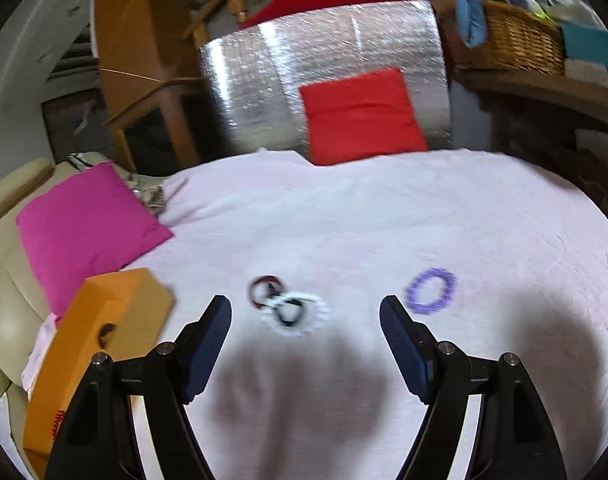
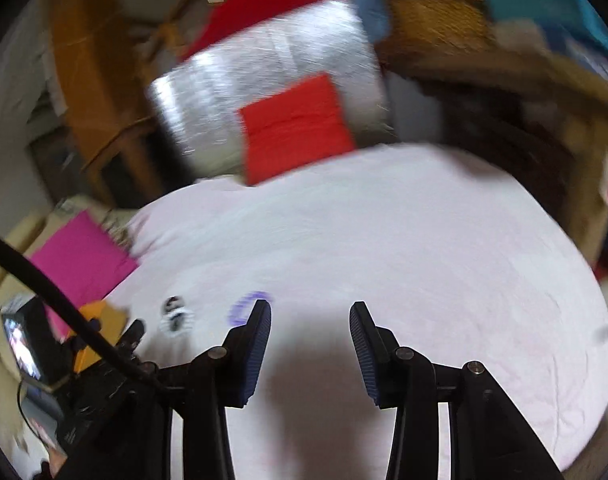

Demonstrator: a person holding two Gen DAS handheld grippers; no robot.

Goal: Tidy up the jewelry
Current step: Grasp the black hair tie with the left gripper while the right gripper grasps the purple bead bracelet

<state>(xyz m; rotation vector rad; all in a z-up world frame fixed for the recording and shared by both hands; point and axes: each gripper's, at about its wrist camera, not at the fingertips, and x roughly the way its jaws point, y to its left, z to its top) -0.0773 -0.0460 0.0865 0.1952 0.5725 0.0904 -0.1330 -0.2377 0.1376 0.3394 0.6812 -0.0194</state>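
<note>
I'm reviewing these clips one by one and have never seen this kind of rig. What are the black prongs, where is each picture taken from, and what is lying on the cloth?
There is no robot: a person holds a two-finger gripper in each hand, each carrying a fisheye camera that looks along its fingers. One picture comes from the left gripper, the other from the right gripper. Both stand open and hold nothing.

On the white bedspread lie a purple bracelet and a tangle of a dark red bracelet, a white beaded bracelet and a black band. An orange box sits at the left, beside a pink cushion. A red cushion lies at the far edge. Both pictures are blurred.
</note>
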